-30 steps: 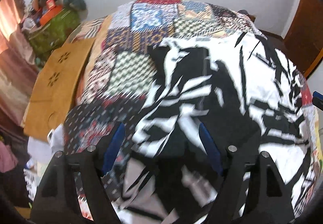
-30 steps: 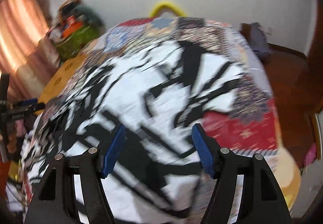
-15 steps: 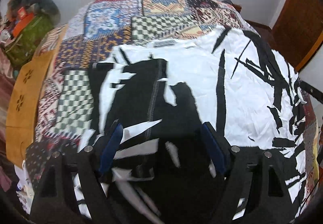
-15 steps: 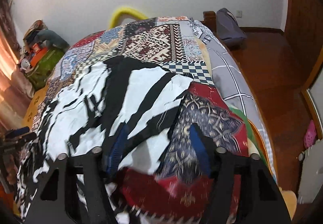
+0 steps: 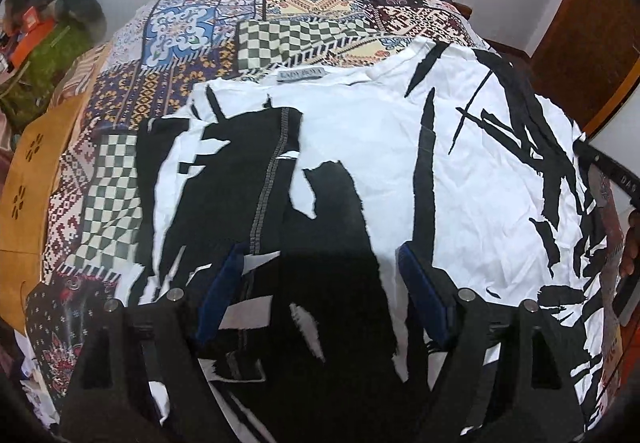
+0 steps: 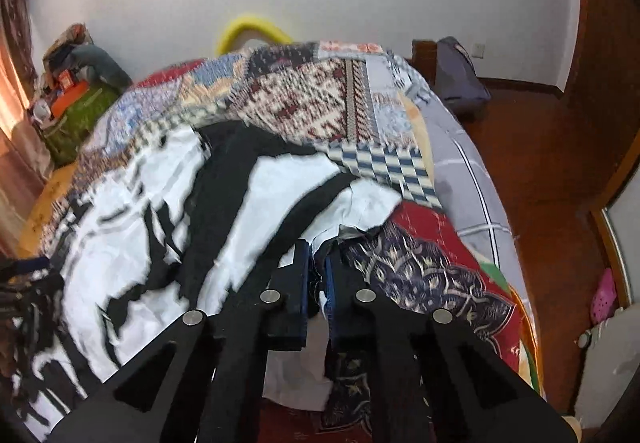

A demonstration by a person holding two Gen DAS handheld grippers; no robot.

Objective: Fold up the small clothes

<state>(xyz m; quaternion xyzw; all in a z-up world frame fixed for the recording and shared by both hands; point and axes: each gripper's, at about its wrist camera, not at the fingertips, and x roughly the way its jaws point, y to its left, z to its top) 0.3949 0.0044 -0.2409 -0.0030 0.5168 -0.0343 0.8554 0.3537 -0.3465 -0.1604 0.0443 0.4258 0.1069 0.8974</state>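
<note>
The right gripper [image 6: 317,279] fingers, spread half a second ago, are now clenched on the shirt [image 6: 132,227] edge at 3 o'clock. The left gripper [image 5: 320,291] remains released above the shirt [image 5: 380,171], spread flat on the quilted bed [image 5: 304,31].

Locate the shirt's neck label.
In the left wrist view, the neck label sits at the shirt's far edge, upper centre, just below the patchwork quilt's checkered patch.
</note>
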